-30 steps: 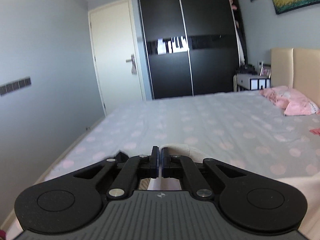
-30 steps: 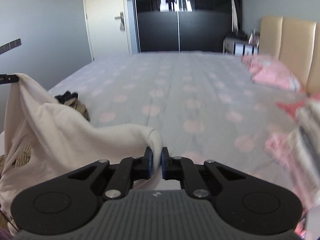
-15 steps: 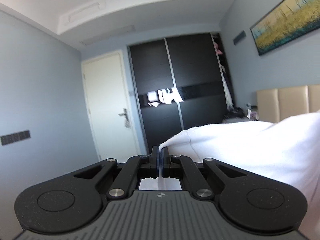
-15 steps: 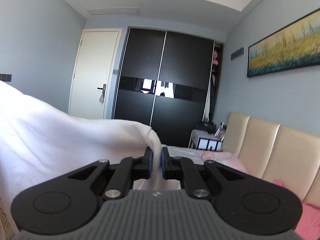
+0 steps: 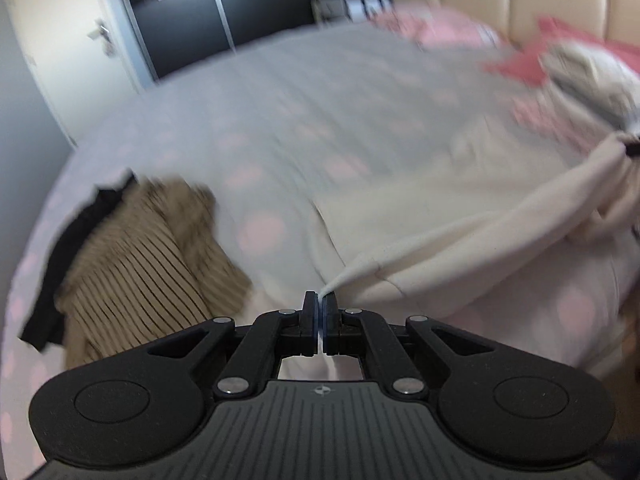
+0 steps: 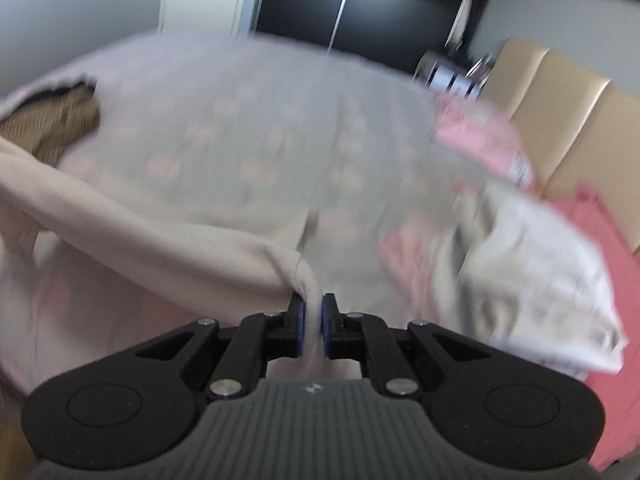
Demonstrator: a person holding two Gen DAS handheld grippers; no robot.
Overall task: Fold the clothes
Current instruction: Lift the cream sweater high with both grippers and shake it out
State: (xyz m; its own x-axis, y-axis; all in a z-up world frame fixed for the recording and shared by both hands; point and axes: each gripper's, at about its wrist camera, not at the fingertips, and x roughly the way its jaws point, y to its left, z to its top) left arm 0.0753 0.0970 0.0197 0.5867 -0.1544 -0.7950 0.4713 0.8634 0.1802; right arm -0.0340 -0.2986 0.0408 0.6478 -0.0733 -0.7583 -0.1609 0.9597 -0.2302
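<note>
A cream garment (image 5: pixel 460 240) hangs stretched between my two grippers just above the bed. My left gripper (image 5: pixel 319 300) is shut on one thin corner of it. The cloth runs up to the right, where the tip of the other gripper (image 5: pixel 632 148) pinches its far end. In the right wrist view my right gripper (image 6: pixel 313 304) is shut on a thicker bunch of the same cream garment (image 6: pixel 160 240), which sweeps off to the left. Both views are blurred by motion.
The bed (image 5: pixel 320 100) has a grey cover with pink dots. A brown striped garment with black trim (image 5: pixel 140 260) lies at its left. A grey-white folded garment (image 6: pixel 540 272), pink clothes (image 6: pixel 600 260) and a pink pillow (image 6: pixel 480 140) lie by the beige headboard (image 6: pixel 568 112).
Both grippers swung up to face the wardrobe and ceiling with the cloth lifted, then came down again over the bed. The cream garment now hangs spread between them.
</note>
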